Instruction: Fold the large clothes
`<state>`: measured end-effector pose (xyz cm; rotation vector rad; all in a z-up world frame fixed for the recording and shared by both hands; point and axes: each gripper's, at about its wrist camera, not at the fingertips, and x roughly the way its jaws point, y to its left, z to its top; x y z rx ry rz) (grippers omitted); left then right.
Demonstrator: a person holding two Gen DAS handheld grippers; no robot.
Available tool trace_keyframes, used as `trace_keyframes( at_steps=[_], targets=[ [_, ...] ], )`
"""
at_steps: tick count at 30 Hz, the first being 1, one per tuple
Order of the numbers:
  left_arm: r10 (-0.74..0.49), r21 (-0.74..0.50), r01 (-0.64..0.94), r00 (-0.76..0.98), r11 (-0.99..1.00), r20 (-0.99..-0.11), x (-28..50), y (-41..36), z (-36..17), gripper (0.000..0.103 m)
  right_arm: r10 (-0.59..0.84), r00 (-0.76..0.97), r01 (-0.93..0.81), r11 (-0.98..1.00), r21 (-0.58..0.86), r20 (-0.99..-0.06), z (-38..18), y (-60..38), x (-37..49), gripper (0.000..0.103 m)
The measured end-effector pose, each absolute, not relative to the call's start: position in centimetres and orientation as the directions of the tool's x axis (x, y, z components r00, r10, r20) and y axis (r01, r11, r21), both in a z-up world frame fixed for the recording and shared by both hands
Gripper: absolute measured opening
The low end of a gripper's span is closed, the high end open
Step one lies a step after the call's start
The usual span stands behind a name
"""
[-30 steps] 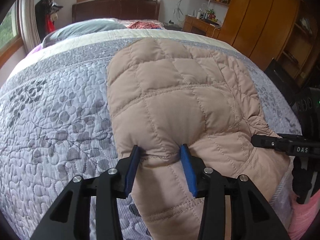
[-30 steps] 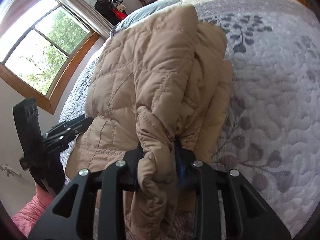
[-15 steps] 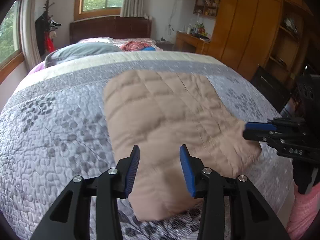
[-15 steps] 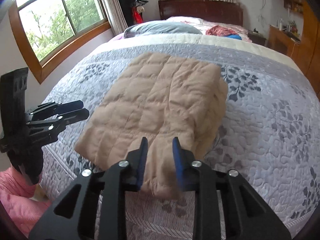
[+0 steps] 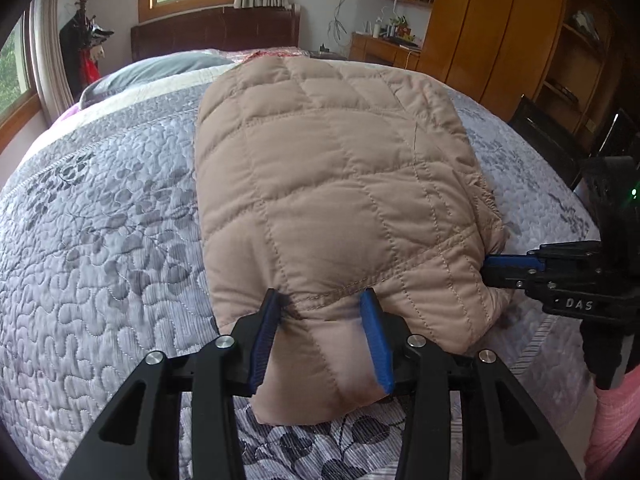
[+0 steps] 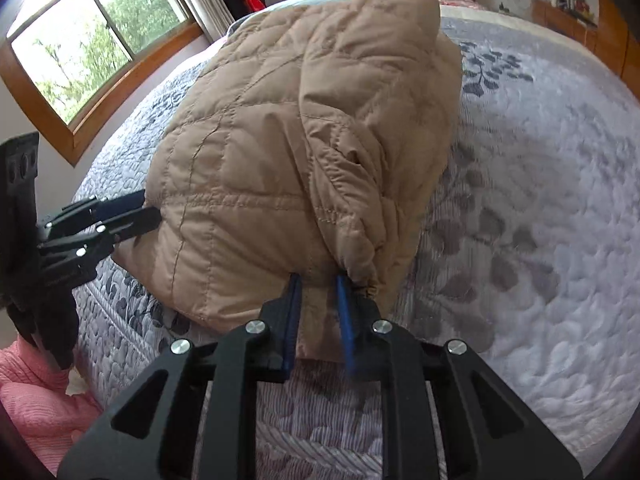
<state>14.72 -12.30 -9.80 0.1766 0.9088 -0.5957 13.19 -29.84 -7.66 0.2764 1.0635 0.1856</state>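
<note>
tan quilted puffer jacket (image 5: 336,184) on grey quilted bedspread (image 5: 104,240), hem at near edge | left claw (image 5: 322,336) wide around hem | right claw (image 6: 318,312) narrow, grip unclear | pinch both corners evenly, lift together

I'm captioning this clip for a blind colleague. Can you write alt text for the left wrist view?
The left gripper straddles the near hem of a folded tan quilted jacket lying on a grey floral bedspread. The right gripper meets the jacket's right edge; a dark headboard and wooden wardrobe stand behind.
</note>
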Motion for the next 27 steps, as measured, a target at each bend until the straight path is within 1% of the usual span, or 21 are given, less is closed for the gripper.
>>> trace_keyframes(
  at_steps=[3, 4, 7, 10, 12, 15, 18, 20, 23, 27],
  targets=[
    [-0.407, -0.108, 0.549, 0.459, 0.829, -0.79, 14.9, -12.2, -9.3, 0.043, 0.275, 0.467, -0.025, 0.954, 0.298, -0.84, -6.7, -29.8, 13.3, 0.016],
    [-0.414, -0.121, 0.549, 0.449, 0.827, -0.792, 15.1, -12.1, -8.9, 0.043, 0.28, 0.465, -0.033, 0.953, 0.3, -0.84, -5.8, -29.8, 13.4, 0.019],
    [-0.458, -0.186, 0.54, 0.428, 0.821, -0.779, 16.1, -11.4, -6.9, 0.042, 0.299, 0.511, -0.084, 0.951, 0.299, -0.806, -2.4, -29.8, 13.6, 0.021],
    [-0.465, -0.199, 0.515, 0.459, 0.834, -0.757, 18.1, -11.4, -4.8, 0.042, 0.26, 0.562, -0.111, 0.964, 0.24, -0.785, 0.8, -29.3, 15.0, 0.021],
    [-0.459, -0.206, 0.498, 0.463, 0.842, -0.758, 19.6, -11.9, -4.3, 0.042, 0.228, 0.575, -0.105, 0.973, 0.206, -0.786, 1.9, -29.0, 17.3, 0.021],
    [-0.454, -0.227, 0.476, 0.442, 0.85, -0.773, 22.1, -13.0, -4.5, 0.042, 0.189, 0.567, -0.067, 0.981, 0.183, -0.802, 1.5, -29.2, 20.5, 0.021],
    [-0.411, -0.187, 0.456, 0.463, 0.87, -0.786, 23.9, -14.0, -5.4, 0.042, 0.151, 0.556, -0.015, 0.985, 0.172, -0.818, 0.4, -30.0, 22.5, 0.021],
    [-0.405, -0.187, 0.454, 0.45, 0.871, -0.796, 24.6, -14.4, -6.4, 0.042, 0.164, 0.529, 0.017, 0.979, 0.204, -0.832, -1.1, -30.9, 23.7, 0.021],
    [-0.394, -0.156, 0.473, 0.459, 0.867, -0.796, 24.7, -14.7, -7.1, 0.042, 0.182, 0.491, 0.054, 0.97, 0.238, -0.852, -3.5, -31.7, 24.4, 0.018],
    [-0.383, -0.128, 0.489, 0.469, 0.863, -0.796, 24.4, -15.1, -7.8, 0.042, 0.214, 0.492, 0.069, 0.957, 0.283, -0.844, -5.4, -32.2, 24.7, 0.017]
  ],
)
